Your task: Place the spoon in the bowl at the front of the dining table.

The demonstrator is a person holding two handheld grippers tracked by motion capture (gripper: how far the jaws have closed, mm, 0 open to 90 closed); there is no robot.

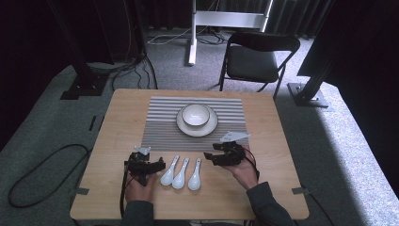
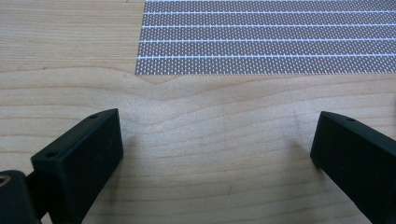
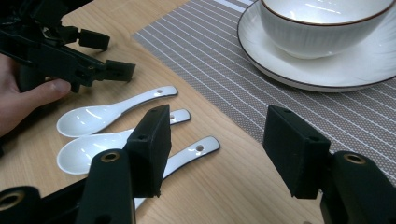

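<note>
- Now, I have the left tongs [image 1: 157, 165] low over the near left part of the desk [image 1: 122, 113], just to the left of the three white spoons; the jaws stand wide apart and hold nothing, only bare wood is between them in the left gripper view.
- My right tongs [image 1: 209, 157] are to the right of the spoons, pointing left toward them. In the right gripper view the jaws are also well open [image 3: 215, 149] and empty.
- The three spoons lie side by side on the wood, near the front edge of the striped placemat [image 1: 160, 122], with the bowls of the spoons toward me and the handles pointing far and a little right.
- The left spoon [image 1: 168, 174] is the closest to the left tongs; the middle spoon [image 1: 179, 178] and the right spoon [image 1: 194, 179] follow.
- In the right gripper view the right spoon [image 3: 196, 151] passes partly behind my left-hand jaw, but I cannot tell if it is touching.
- A white bowl [image 1: 196, 114] stands on a white plate [image 1: 211, 126] in the far middle of the placemat, well apart from the spoons.
</note>
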